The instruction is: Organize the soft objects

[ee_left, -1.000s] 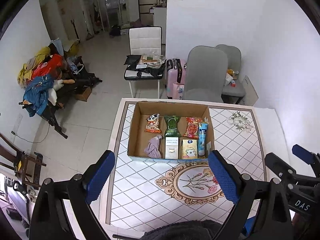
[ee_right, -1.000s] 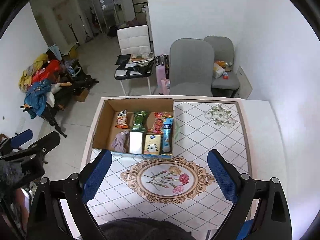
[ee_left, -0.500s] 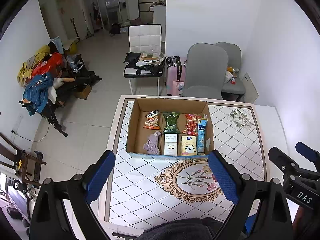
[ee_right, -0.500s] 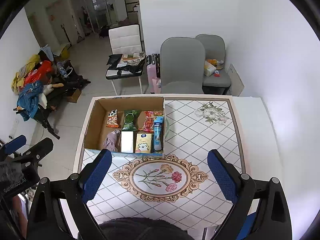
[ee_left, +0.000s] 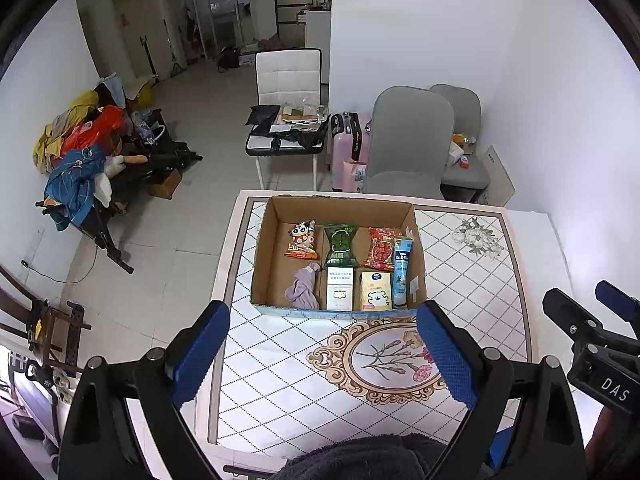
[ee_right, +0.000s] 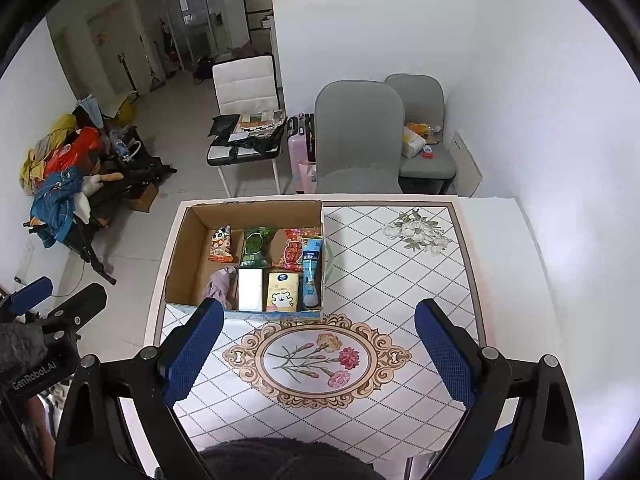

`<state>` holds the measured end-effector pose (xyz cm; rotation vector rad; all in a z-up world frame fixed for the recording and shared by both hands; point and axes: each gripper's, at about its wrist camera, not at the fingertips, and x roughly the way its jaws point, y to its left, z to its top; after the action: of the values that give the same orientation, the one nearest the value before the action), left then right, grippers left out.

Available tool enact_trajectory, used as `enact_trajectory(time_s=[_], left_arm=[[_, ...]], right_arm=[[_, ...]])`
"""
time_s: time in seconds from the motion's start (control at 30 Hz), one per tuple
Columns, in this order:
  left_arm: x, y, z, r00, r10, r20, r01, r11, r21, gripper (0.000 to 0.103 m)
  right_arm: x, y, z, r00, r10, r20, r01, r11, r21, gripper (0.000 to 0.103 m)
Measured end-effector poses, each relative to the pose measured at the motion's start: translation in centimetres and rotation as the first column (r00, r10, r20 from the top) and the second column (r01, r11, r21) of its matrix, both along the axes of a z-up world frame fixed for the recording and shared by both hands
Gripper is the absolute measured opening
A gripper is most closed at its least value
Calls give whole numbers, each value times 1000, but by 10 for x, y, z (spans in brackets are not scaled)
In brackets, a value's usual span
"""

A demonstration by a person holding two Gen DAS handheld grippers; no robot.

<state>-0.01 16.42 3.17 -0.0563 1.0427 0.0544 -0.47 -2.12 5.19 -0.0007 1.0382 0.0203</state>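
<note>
An open cardboard box (ee_left: 267, 256) (ee_right: 180, 256) stands at the table's far left. It holds a crumpled purple cloth (ee_left: 302, 289) (ee_right: 218, 284), three snack bags, the orange one (ee_left: 302, 240), the green one (ee_left: 340, 244) and the red one (ee_left: 381, 249), a white carton (ee_left: 340, 294), a yellow tissue pack (ee_left: 375, 297) and a blue tube (ee_left: 401, 272). My left gripper (ee_left: 322, 354) and right gripper (ee_right: 318, 350) are both open and empty, held high above the table's near side. The right gripper also shows in the left wrist view (ee_left: 592, 320).
The table (ee_right: 400, 280) has a floral tablecloth. Two grey chairs (ee_left: 408, 148), a pink suitcase (ee_left: 352, 148) and a white chair (ee_left: 286, 120) with papers stand beyond it. A clothes pile (ee_left: 80, 160) lies at the left wall.
Both grippers have risen and drawn back from the table, so the box looks smaller and farther. Both stay open and empty.
</note>
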Motion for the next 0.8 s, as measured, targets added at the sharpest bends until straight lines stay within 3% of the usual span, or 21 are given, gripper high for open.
enact_trajectory(time_s=[0.8], left_arm=[[3,3,1,1000,5,-2,-6,1000,-10,96]], right_arm=[[1,-1,4,1000,-14,2,14,1000,-8,98]])
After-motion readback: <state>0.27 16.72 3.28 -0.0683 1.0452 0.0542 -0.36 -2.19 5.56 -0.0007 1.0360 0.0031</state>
